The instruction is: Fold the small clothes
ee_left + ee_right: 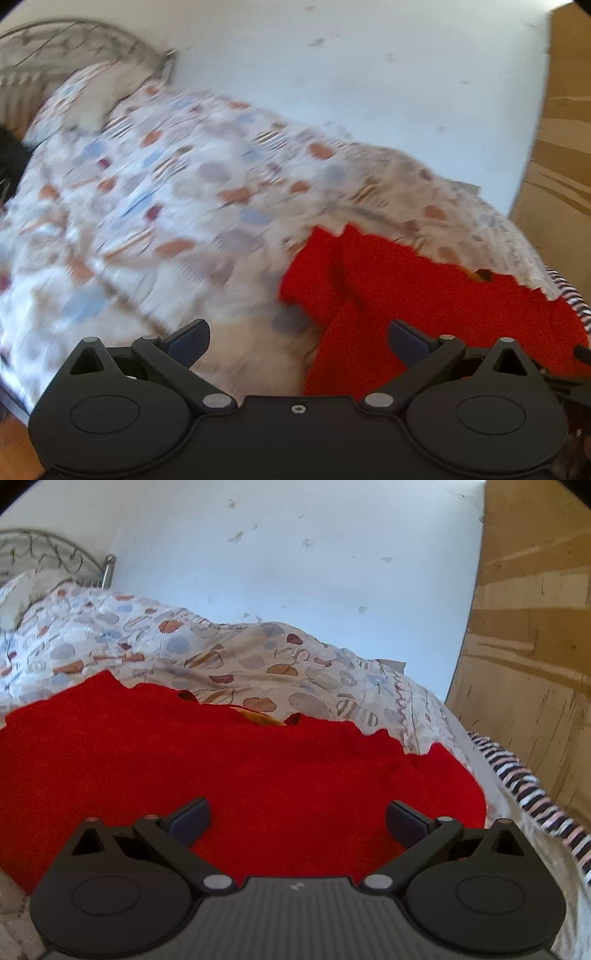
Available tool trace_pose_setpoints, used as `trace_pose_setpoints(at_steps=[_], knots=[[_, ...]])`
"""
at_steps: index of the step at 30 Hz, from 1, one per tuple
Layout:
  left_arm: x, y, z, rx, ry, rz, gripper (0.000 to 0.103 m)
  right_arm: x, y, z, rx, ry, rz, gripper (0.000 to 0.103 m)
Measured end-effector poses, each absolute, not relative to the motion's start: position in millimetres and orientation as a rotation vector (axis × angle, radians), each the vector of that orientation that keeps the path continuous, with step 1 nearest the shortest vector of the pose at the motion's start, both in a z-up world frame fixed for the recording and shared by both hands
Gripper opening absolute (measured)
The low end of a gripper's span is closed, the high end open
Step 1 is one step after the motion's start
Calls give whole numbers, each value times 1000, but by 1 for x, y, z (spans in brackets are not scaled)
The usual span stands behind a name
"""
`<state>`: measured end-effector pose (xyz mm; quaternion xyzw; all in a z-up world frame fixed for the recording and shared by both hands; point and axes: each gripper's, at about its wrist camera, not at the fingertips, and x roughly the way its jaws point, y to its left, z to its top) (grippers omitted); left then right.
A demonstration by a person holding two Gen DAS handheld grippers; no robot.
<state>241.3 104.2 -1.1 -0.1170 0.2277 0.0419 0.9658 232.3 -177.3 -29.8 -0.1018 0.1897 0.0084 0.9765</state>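
— Fingers (pixel 190 341) on the left gripper (pixel 298 341) are spread wide with nothing between them, hovering over the patterned bedspread with orange and blue leaf shapes (pixel 166 192), right at the edge of the bright red knitted garment (pixel 388 295).

— And the right gripper (pixel 298 821)?

— Same story: its dark fingers (pixel 192 819) gape wide apart, empty, directly above the red cloth, which from there fills most of the view. It lies spread on the bed (scalloped edge along its far side), with a small orange-brown scrap (pixel 264 718) peeking out at that edge.

— What's around it?

— A striped fabric edge (pixel 535 794) runs down the bed's right side, a curly metal headboard (pixel 48 554) stands far left against the scuffed white wall (pixel 295 572), and a wooden wardrobe panel (pixel 535 627) is on the right.
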Motion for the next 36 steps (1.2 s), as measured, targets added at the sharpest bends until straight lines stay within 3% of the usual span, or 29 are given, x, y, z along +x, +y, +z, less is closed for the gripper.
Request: trace_pose_setpoints(at_steps=[6, 8, 9, 11, 23, 26, 27, 29, 30, 34, 36], knots=[[277, 108, -5, -304, 520, -11, 62, 234, -187, -30, -143, 397, 43, 103], [285, 110, -11, -347, 556, -39, 37, 233, -186, -30, -144, 391, 42, 103], [287, 110, -13, -356, 570, -46, 31, 232, -187, -31, -144, 389, 41, 103], [289, 110, -16, -354, 578, -52, 4, 233, -187, -31, -142, 388, 42, 103], [271, 123, -30, -481, 560, 90, 0, 231, -187, -32, -137, 382, 48, 103], [267, 126, -27, -436, 545, 129, 0, 231, -186, -32, -137, 383, 45, 103], [264, 129, -26, -459, 540, 97, 5, 231, -186, -32, -138, 384, 45, 103], [256, 131, -22, -482, 522, 67, 27, 231, -187, -32, -136, 384, 46, 103], [252, 128, -19, -462, 516, 73, 33, 231, -186, -32, -135, 383, 47, 103], [235, 116, -11, -436, 496, 69, 80, 223, -187, -24, -138, 358, 72, 103], [225, 113, -8, -456, 486, 43, 89, 216, -187, -19, -161, 342, 80, 103]])
